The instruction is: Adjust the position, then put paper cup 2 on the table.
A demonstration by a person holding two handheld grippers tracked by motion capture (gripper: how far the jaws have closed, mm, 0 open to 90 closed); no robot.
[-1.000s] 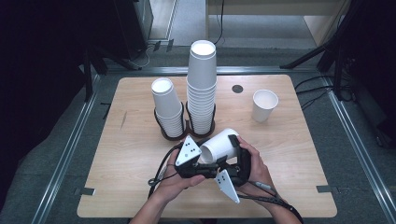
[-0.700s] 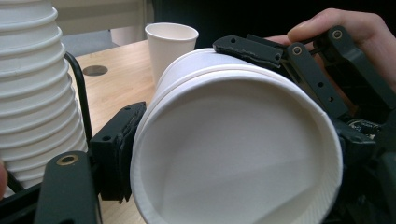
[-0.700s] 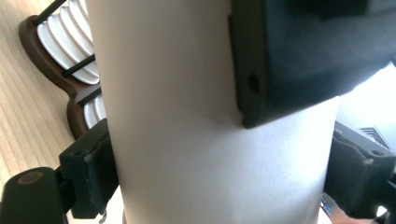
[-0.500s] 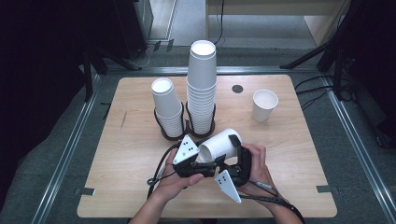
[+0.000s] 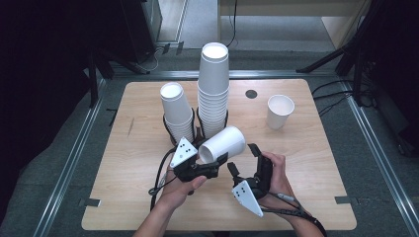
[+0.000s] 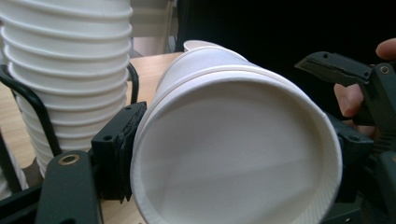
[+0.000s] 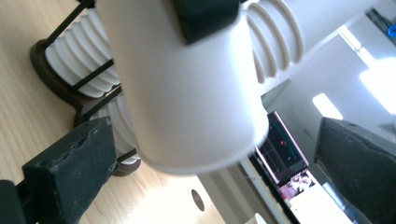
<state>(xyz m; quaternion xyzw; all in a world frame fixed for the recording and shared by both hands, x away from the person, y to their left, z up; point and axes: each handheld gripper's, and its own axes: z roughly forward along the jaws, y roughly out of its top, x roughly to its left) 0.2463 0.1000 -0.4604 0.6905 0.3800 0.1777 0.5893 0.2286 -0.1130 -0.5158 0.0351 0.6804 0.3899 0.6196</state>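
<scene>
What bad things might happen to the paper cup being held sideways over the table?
The left gripper alone pinches the paper cup at its rim; the right gripper has just been opening, its fingers clear of the cup. A thin rim could buckle or slip, dropping the cup. The tall stack of cups stands right beside it, so a swing might knock it over.

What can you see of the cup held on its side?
The cup is plain white paper with a rolled rim, empty and undented. It lies roughly level above the table, mouth toward the person, base toward the cup stacks. The left gripper is shut on its rim: one pad presses the outer wall. The right gripper has just been opening; its jaws stand wide, either side of the base, off the wall.
</scene>
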